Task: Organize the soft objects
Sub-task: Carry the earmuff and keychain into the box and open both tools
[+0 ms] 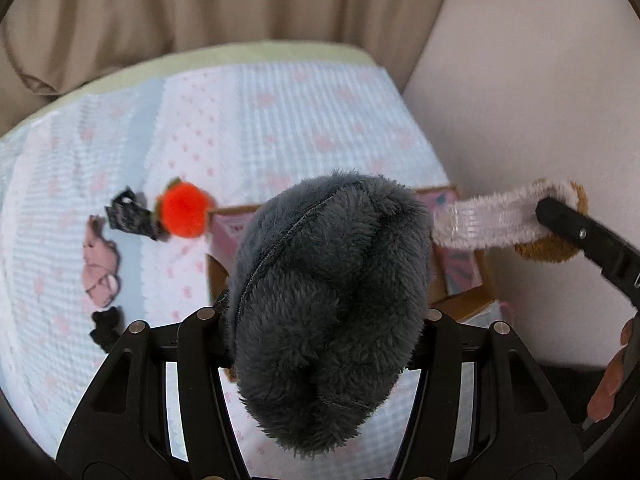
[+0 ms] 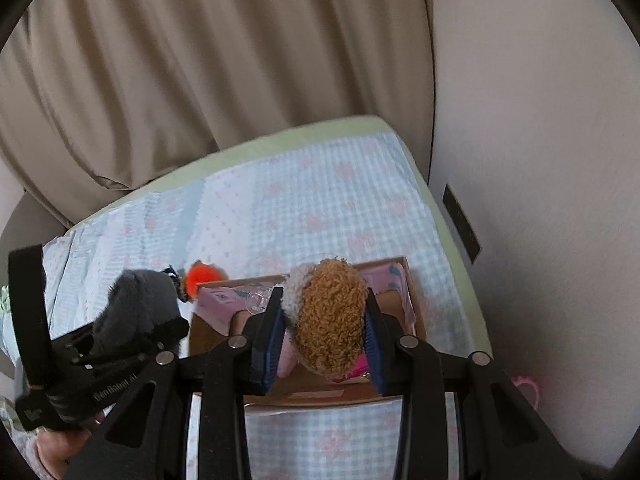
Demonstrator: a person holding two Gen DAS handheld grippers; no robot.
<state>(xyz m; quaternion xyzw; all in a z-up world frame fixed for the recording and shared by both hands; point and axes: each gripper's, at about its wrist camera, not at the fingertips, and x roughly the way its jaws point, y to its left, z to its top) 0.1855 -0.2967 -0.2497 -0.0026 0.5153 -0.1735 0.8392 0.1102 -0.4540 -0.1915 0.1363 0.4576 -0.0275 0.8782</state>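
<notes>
My left gripper is shut on a grey plush toy and holds it above the near left part of the cardboard box. The grey toy also shows in the right wrist view. My right gripper is shut on a brown curly plush toy with a pink fuzzy band, over the open box. The box has a pink lining and stands on the bed.
On the checked bedspread left of the box lie an orange pompom, a black tag, a pink soft piece and a black fuzzy piece. Beige curtains hang behind; a wall is at the right.
</notes>
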